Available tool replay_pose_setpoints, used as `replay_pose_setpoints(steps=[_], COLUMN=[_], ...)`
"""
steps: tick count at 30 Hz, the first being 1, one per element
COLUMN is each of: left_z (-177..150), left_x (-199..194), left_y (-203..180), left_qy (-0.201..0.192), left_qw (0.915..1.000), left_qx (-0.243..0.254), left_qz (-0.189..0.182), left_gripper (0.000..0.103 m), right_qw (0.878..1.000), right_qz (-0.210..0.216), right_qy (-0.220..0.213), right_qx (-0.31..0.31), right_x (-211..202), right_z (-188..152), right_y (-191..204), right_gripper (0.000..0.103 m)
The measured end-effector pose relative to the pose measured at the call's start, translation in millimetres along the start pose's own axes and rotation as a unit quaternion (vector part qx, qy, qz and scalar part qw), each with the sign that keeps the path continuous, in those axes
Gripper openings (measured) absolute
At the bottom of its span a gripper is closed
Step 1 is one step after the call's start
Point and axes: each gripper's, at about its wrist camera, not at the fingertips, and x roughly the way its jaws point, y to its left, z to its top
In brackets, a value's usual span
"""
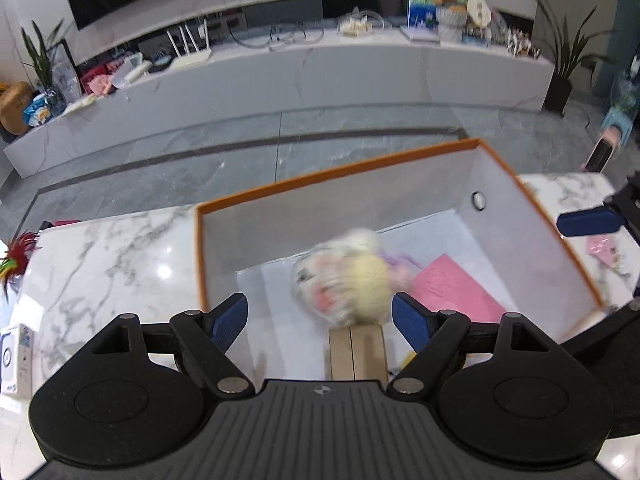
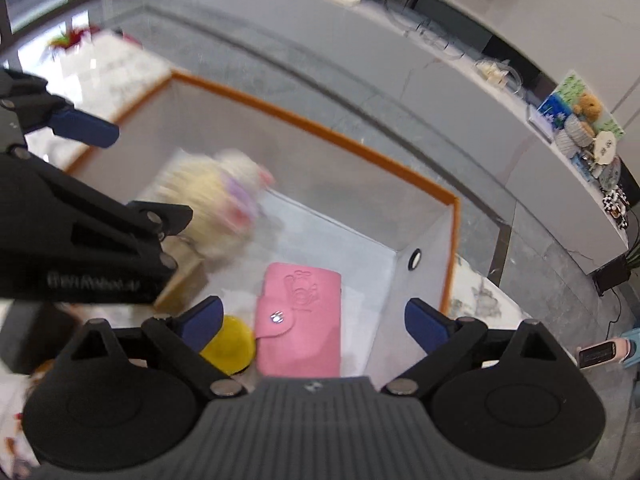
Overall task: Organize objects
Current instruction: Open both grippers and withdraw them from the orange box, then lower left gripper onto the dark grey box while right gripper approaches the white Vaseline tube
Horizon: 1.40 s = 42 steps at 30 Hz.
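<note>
An orange-rimmed white box (image 1: 332, 172) (image 2: 320, 124) stands on a marble table (image 1: 112, 264). Inside lie a blurred cream plush toy in a clear bag (image 1: 348, 276) (image 2: 216, 196), a pink snap wallet (image 1: 452, 288) (image 2: 300, 316), a wooden block (image 1: 356, 352) (image 2: 182, 284) and a yellow round thing (image 2: 232, 344). My left gripper (image 1: 320, 308) hangs open over the box's left part, above the plush, holding nothing. My right gripper (image 2: 314, 310) is open above the wallet, touching nothing. One blue pad of each gripper shows in the other's view.
A small white carton (image 1: 16, 360) and a red feathery toy (image 1: 18, 252) sit at the table's left edge. A pink item (image 1: 604, 252) lies right of the box. A hand with a phone (image 2: 600, 352) is at far right. A long white bench (image 1: 280, 72) crosses the back.
</note>
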Motion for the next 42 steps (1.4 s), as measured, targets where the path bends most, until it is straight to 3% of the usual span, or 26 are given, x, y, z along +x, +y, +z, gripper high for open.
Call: replay_pose_setpoints(steps=[5,11,15,18,24,28,33,42], left_z=[-35,-98,-138,-154,-159,-159,-162,-162], left_x=[-56,-86,-86,-79,-53,-36,-19,4], left_y=[7,20,29,30,29,27,28,31], left_qy=[-0.031,-0.04,-0.042,-0.044,-0.039,-0.043,-0.037,-0.014], left_qw=[0.9991,0.9966,0.9941,0.9946,0.9936,0.9924,0.9929,0.993], left_qx=[-0.025,-0.069,-0.097,-0.091,-0.102,-0.115,-0.112,-0.116], left_qz=[-0.013,-0.021,-0.027,-0.022,-0.028,-0.008,0.012,0.011], left_gripper=[0.094,0.094,0.094,0.094,0.094,0.094,0.094,0.094], right_qw=[0.997,0.988,0.978,0.973,0.976,0.972,0.971,0.962], right_qz=[-0.007,-0.021,-0.024,-0.015,-0.015,-0.002,-0.017,-0.027], right_qy=[-0.064,-0.085,-0.086,-0.096,-0.087,-0.096,-0.08,-0.065], right_qx=[0.035,0.13,0.188,0.208,0.198,0.215,0.225,0.263], right_x=[-53,-94,-94,-81,-63,-52,-32,1], right_z=[-49,-145,-197,-219,-219,-223,-223,-219], right_y=[10,26,30,37,39,31,20,8], right_gripper=[0.1,0.102,0.102,0.102,0.102,0.102,0.102,0.102])
